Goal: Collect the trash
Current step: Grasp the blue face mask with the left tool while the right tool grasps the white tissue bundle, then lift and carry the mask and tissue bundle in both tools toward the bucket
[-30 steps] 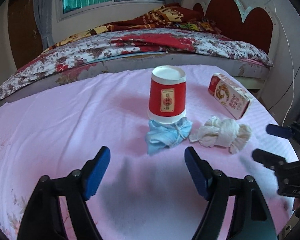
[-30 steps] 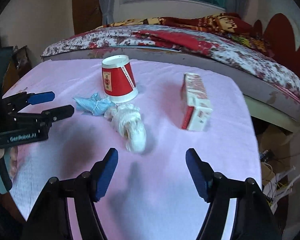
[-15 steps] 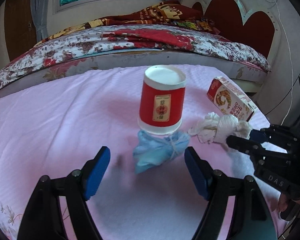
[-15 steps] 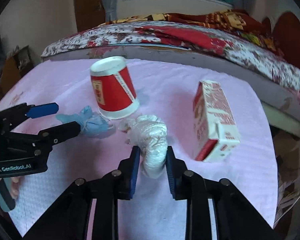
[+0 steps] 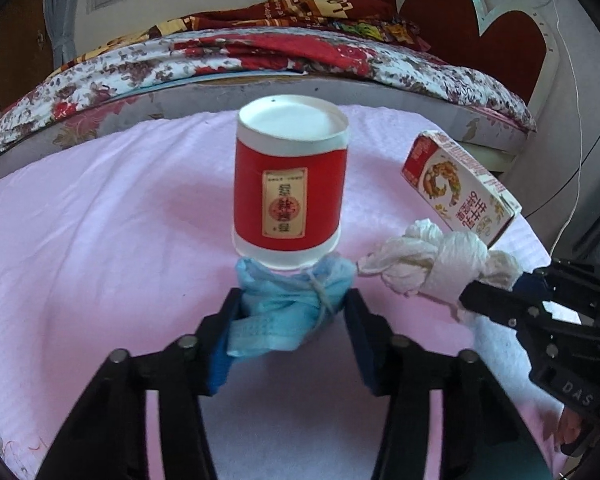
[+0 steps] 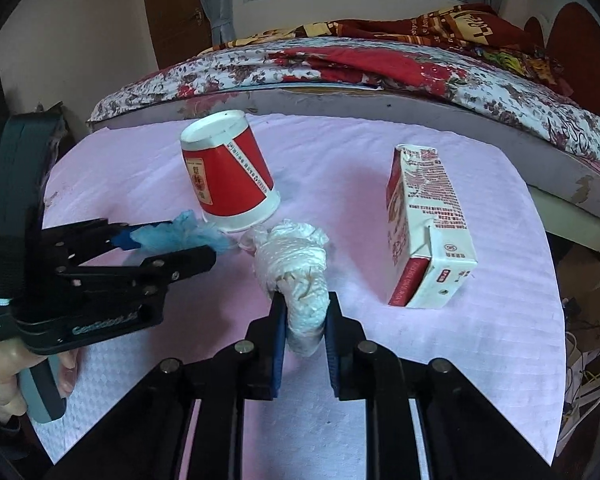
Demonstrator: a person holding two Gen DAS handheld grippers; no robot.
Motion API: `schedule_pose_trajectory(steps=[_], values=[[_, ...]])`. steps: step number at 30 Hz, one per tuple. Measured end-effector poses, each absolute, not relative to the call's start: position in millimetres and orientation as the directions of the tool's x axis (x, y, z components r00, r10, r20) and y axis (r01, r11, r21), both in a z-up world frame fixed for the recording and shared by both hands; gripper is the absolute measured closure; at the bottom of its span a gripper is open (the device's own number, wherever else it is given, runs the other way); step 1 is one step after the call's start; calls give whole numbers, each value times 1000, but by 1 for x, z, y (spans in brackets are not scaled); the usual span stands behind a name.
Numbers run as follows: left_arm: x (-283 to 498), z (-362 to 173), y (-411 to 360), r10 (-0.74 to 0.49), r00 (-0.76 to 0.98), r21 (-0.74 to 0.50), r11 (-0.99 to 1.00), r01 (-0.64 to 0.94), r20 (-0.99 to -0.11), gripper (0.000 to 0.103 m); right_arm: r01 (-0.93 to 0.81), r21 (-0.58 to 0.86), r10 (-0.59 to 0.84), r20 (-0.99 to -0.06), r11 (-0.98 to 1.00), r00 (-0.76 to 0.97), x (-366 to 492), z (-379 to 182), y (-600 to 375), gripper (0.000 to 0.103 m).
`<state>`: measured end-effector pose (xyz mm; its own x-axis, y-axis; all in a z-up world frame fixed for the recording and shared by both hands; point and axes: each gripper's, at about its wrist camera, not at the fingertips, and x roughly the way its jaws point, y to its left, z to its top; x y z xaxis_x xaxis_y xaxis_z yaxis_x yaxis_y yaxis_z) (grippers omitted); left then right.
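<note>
The left gripper (image 5: pixel 292 316) has just been closing, and its blue pads now press on both sides of the crumpled blue mask (image 5: pixel 290 312), which lies on the pink counter (image 5: pixel 100 240) right against the rim of the upside-down red cup (image 5: pixel 290 184). The right gripper (image 6: pixel 305 316) is clenched on the near end of the knotted white tissue (image 6: pixel 296 268) — its jaws have just been closing too. The tissue's far end lies just beside the cup and the mask. The cup stands mouth down, white base up, between the two pieces of trash. A milk carton (image 6: pixel 424 232) lies on its side to the right, apart from the tissue. A hand (image 6: pixel 4 376) holds the left gripper's handle. Behind the counter runs a bed (image 6: pixel 380 68) with a flowered cover.
</note>
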<state>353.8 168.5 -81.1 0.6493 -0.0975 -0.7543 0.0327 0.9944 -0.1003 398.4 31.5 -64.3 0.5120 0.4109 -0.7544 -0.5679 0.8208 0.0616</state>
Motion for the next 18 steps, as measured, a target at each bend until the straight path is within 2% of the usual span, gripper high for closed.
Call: schedule_pose_trajectory(steps=[1,3,8,18], values=[[353,-80,168,-104,652,-105,994,38,-751,67,-570,62,411,-756,819,509,398,-65,32,84],[351,-78,168,-114,651,-112,993,45,-751,73,-571,61,412,-756,819,510,397,-65,32,84],[341,-69,172,-114,661,-114,993,43,-742,73,-574,60,423,-739,817,525,386,-58,31,88],[298,-40,163,-112,711,-87,994,71,-694,74,-552,42,422,-694,833,583,343,-23,8,89]])
